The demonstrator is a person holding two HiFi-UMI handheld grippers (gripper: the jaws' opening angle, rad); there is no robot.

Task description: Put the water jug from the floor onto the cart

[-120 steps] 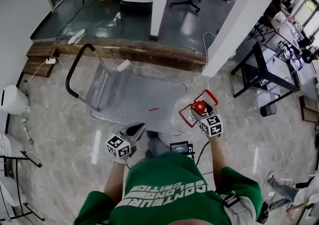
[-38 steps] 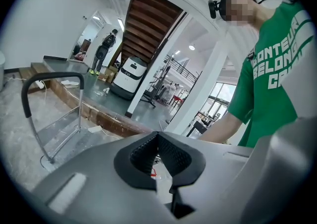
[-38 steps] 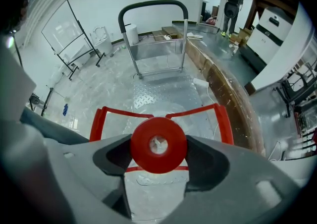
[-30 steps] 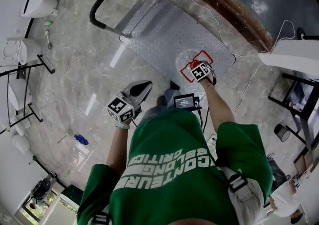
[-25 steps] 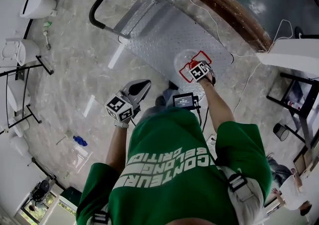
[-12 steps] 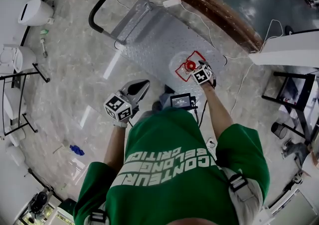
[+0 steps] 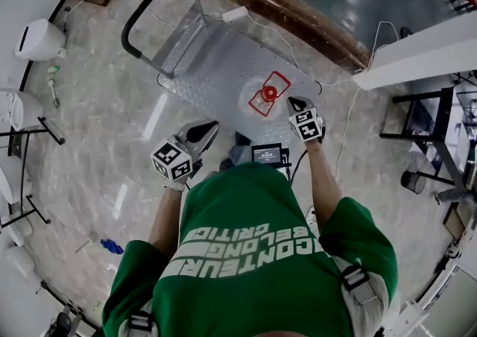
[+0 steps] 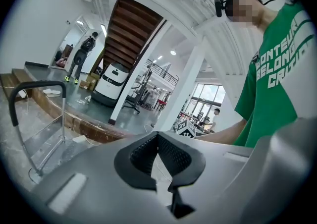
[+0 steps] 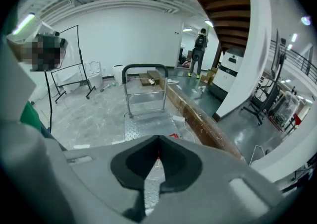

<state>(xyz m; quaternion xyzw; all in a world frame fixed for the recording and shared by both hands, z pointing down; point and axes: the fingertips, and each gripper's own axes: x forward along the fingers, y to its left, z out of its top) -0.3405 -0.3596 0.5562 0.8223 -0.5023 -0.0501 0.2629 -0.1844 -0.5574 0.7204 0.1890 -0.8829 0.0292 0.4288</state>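
The right gripper [image 7: 296, 105] has just closed its jaws, tips together with nothing between them, and hangs just to the right of the water jug [image 7: 267, 94], apart from it. The jug, clear with a red cap and red handle, stands on the metal deck of the cart [image 7: 209, 67], towards the edge nearest the person. The left gripper [image 7: 203, 131] is likewise closed and empty, held above the floor [image 7: 112, 127] beside the cart's near corner. The cart's black push handle [image 7: 145, 4] rises at the deck's far end.
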